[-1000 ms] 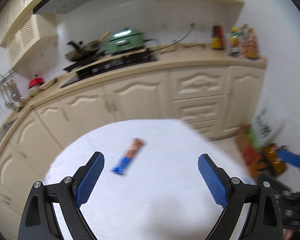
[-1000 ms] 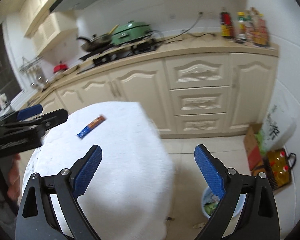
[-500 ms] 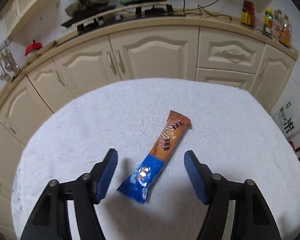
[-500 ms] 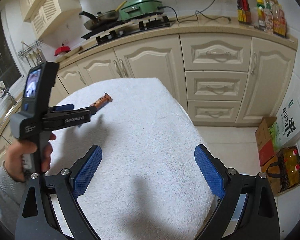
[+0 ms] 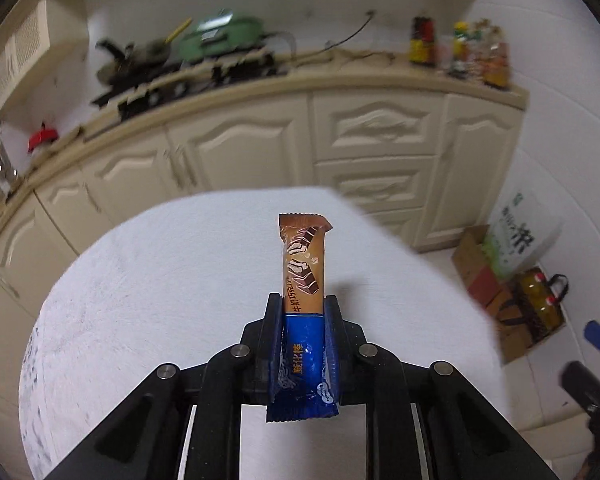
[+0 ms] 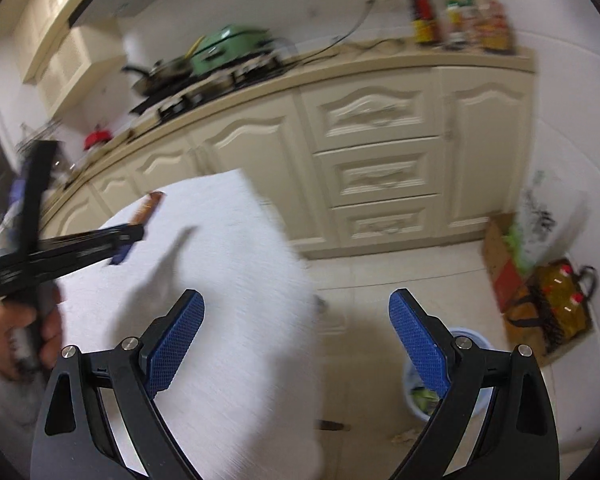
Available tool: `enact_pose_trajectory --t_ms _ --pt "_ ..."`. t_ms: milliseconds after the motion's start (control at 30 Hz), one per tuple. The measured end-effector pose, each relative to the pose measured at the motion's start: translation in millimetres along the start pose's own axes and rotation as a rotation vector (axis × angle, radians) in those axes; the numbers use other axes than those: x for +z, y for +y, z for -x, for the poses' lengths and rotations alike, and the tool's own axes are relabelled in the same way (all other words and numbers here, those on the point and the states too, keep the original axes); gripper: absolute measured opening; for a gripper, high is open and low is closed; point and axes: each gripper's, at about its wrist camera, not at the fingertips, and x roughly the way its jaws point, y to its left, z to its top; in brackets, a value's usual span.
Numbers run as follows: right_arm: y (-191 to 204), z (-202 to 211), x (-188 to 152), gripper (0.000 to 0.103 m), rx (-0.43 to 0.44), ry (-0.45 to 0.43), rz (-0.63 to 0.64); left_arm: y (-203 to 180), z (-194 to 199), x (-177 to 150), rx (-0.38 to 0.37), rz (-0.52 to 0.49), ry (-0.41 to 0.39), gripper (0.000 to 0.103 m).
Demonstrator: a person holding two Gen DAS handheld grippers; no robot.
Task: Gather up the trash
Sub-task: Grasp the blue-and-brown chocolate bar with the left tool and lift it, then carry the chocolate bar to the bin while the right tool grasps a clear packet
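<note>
White towelling tabletop: left gripper was closing on the orange-and-blue snack wrapper; right gripper gaped empty. Advised lifting cleanly, binward.

Cream cabinets, white walls, tiled floor

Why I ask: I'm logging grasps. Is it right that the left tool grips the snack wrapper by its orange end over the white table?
Not quite. The left tool is closing on the snack wrapper at its blue end; the orange end sticks out ahead, over the white table. The left wrist view shows it.
</note>
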Motion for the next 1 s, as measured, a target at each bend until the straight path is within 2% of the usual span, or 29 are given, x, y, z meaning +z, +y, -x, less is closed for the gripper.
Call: enact_pose_trajectory --t_ms 100,167,233,267,333,500,633,733,767,800,833,933,1000 --pt "-52 31 -21 0.095 -0.086 -0.046 -0.091 -65 30 -16 -0.052 -0.039 -0.053 0.016" --pt "-80 41 -34 0.097 -0.139 -0.054 -0.137 -119 40 -33 -0.083 -0.115 -0.086 0.016" --pt "-114 45 -54 0.097 -0.179 -0.045 -0.201 -155 38 -51 -0.152 -0.142 -0.066 0.016" --pt "-130 43 -66 0.097 -0.198 -0.034 -0.232 -174 30 -62 -0.188 -0.158 -0.046 0.016" --pt "-159 30 -92 0.097 -0.24 0.001 -0.289 -200 7 -83 -0.212 -0.197 -0.017 0.016" --pt "-225 -27 -180 0.097 -0.383 0.111 -0.423 -243 -87 -143 -0.266 -0.241 0.132 0.016" --pt "-266 -87 -255 0.092 -0.431 0.239 -0.541 -251 -166 -186 -0.259 -0.238 0.242 0.016" --pt "-280 -134 -308 0.086 -0.425 0.341 -0.591 -250 -210 -213 -0.231 -0.223 0.292 0.016" --pt "-281 -142 -316 0.084 -0.416 0.353 -0.598 -246 -232 -221 -0.242 -0.224 0.36 0.015" --pt "-282 -154 -328 0.084 -0.405 0.369 -0.603 -234 -257 -214 -0.277 -0.169 0.416 0.016" --pt "-282 -163 -335 0.084 -0.401 0.383 -0.598 -220 -271 -216 -0.277 -0.094 0.419 0.015" --pt "-285 -188 -362 0.084 -0.363 0.428 -0.635 -213 -294 -221 -0.221 -0.133 0.386 0.016" --pt "-292 -209 -385 0.084 -0.34 0.47 -0.685 -208 -313 -242 -0.217 -0.127 0.425 0.016"
